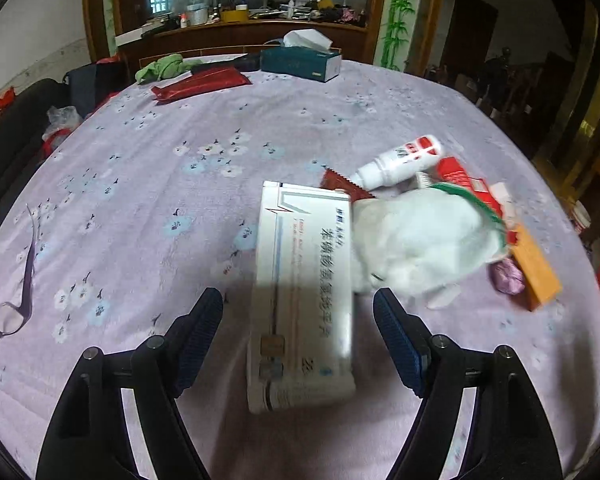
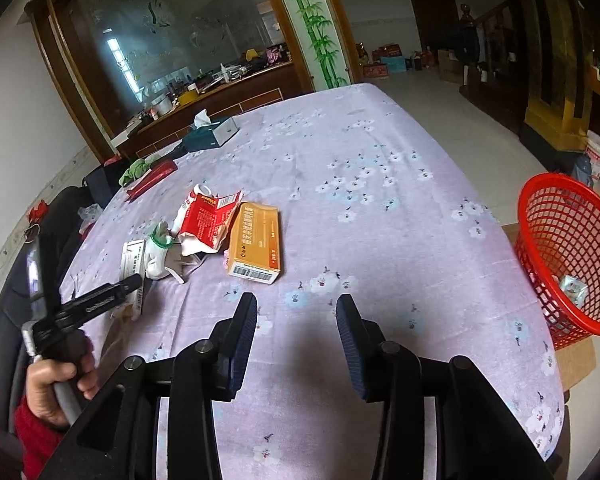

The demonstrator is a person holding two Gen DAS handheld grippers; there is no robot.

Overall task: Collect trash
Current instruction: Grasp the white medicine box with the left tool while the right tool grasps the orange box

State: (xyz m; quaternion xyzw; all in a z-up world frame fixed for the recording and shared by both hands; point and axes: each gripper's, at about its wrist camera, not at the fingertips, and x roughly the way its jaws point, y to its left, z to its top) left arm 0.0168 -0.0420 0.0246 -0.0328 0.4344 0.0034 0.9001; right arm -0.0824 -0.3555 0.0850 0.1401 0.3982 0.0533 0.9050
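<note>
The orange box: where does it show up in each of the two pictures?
Left wrist view: orange box at far right, behind the white glove.
Right wrist view: orange box centre-left, right of the glove.
Shared landmark: the teal tissue box.

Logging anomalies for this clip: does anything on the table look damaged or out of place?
Yes. The red and white package beside the orange box is torn open and crumpled. A white glove lies in the trash pile, partly over the white medicine box. A pair of glasses sits near the table edge.
</note>
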